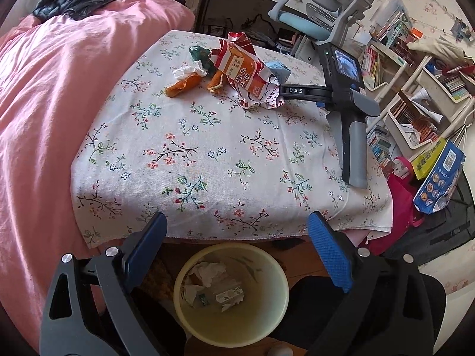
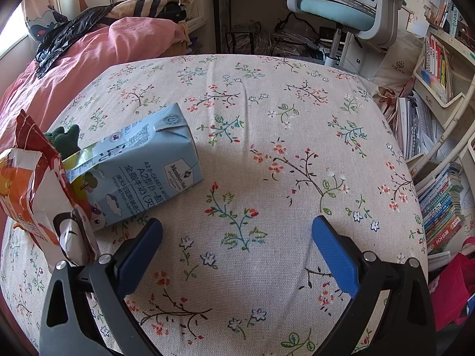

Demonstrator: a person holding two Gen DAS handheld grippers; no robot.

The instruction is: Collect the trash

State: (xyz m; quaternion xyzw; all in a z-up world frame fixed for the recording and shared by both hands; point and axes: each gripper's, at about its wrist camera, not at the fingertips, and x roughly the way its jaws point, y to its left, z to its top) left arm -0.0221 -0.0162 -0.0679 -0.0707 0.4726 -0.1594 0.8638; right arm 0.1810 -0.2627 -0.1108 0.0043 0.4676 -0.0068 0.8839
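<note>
Left wrist view: the left gripper [image 1: 237, 228] has its fingers spread wide, nothing between them, positioned over the near edge of the floral tablecloth [image 1: 207, 154]. Directly below stands a pale yellow bin [image 1: 184, 311] on the floor, holding crumpled tissue and a small wrapper. This bin does not appear in the right wrist view.

At the far side of the cloth, left to right: an orange scrap [image 1: 182, 86], a white tissue [image 1: 188, 71], a dark green piece [image 1: 202, 56], a torn red-orange snack bag [image 1: 249, 72]. Only a corner of the blue carton [image 1: 279, 68] shows behind the bag. The right gripper [image 1: 341, 95] lies just beside the bag, its body seen side-on.

Right wrist view: the right gripper [image 2: 237, 237] has its fingers apart and empty, low over the cloth. To its left, the snack bag [image 2: 38, 195] overlaps the blue milk carton [image 2: 142, 172], which lies on its side and is fully legible here.

Surroundings: pink bedding [image 1: 53, 103] left, office chair [image 1: 326, 9] beyond, bookshelves [image 1: 415, 95] right.
</note>
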